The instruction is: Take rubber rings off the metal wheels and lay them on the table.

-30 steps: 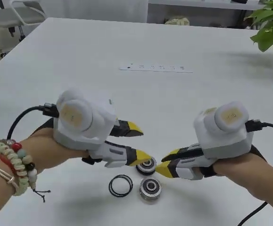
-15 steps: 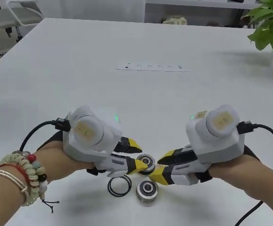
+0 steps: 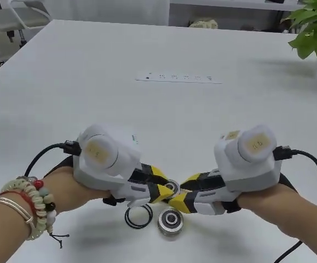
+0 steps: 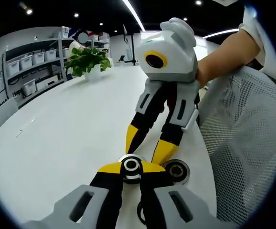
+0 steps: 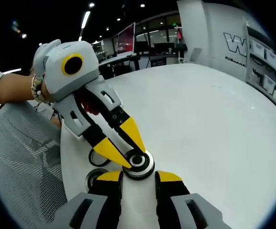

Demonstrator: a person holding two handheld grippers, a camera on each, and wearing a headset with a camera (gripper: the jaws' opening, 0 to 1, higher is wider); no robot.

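Now the left gripper (image 3: 162,185) is clamped on a metal wheel (image 3: 172,187), its yellow tips pinching the rim from both sides. A second ago those jaws stood wide apart. The right gripper (image 5: 139,176) has drawn in until its tips nearly meet the left one's; its jaws are parted, with the wheel just ahead of them.

The wheel is a flat disc with no long axis, and its bore faces up. Whether it touches the table (image 3: 147,49) I cannot tell.

Just beneath the meeting tips a second wheel (image 3: 171,220) lies flat, with loose rubber rings (image 3: 139,215) beside it under the left gripper. The white table carries a socket strip (image 3: 177,78) well beyond both grippers. A potted plant (image 3: 311,27) stands far past the right one, and shelves of bins (image 4: 28,62) line the wall.
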